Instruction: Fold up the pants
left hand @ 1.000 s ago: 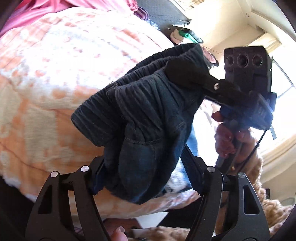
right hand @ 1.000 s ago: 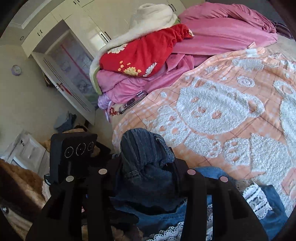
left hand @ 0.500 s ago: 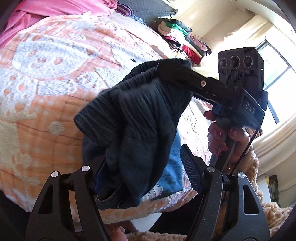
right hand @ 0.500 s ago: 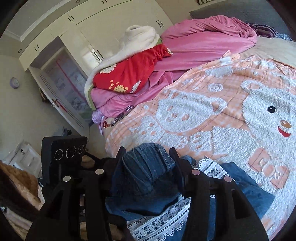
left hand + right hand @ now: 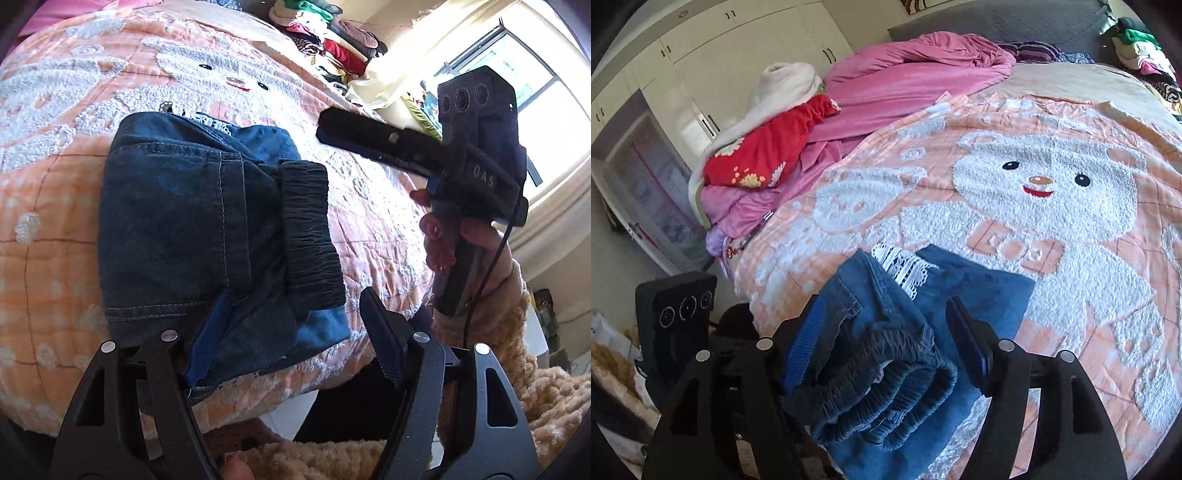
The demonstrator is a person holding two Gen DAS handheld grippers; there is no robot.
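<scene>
Left wrist view has the folded pants (image 5: 207, 236) lying on the near edge of the orange bear blanket (image 5: 55, 129), left gripper (image 5: 280, 343) spread, right gripper (image 5: 886, 332) just been spreading, neither pinching them.

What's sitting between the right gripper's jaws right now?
In the right wrist view, the pants' bunched elastic waistband lies between the right gripper's jaws, which have just been opening and no longer press on it.
</scene>
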